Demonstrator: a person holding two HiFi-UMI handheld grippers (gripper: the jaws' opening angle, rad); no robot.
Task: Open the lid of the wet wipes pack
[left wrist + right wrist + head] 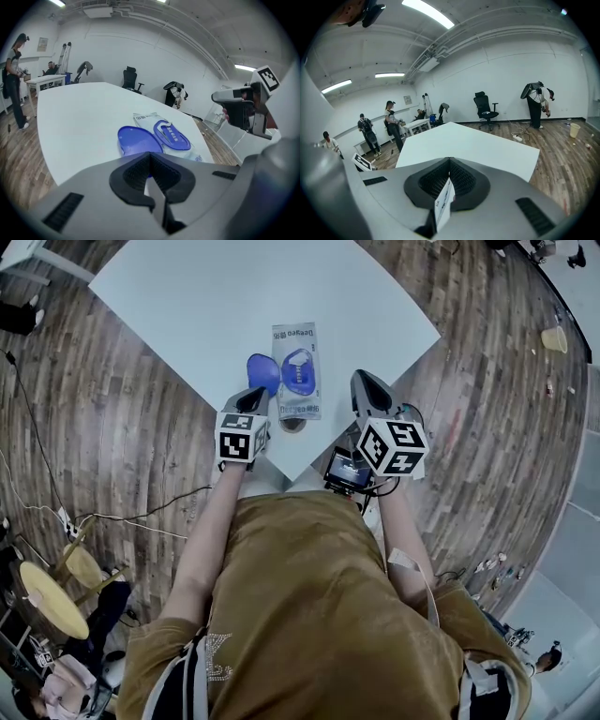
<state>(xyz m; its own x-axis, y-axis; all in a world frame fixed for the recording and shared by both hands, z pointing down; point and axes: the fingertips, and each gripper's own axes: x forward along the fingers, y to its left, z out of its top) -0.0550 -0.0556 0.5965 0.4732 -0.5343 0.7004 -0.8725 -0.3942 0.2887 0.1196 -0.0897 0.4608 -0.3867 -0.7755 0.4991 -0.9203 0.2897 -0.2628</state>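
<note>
Lid lies open left of the pack. Your left gripper and right gripper are clenched, empty; a nudge could push the pack off the bench.

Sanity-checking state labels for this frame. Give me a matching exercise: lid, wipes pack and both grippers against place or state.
Things:
1. round blue plastic lid
2. flat pale wet wipes pack
3. left gripper
4. right gripper

Place or state:
A. shut, to the right of the pack
B. flipped open, lying at the pack's left side
C. flat on the white table, near its corner
D. shut, close to the lid, on the person's side of it

Pairs: 1-B, 2-C, 3-D, 4-A
</note>
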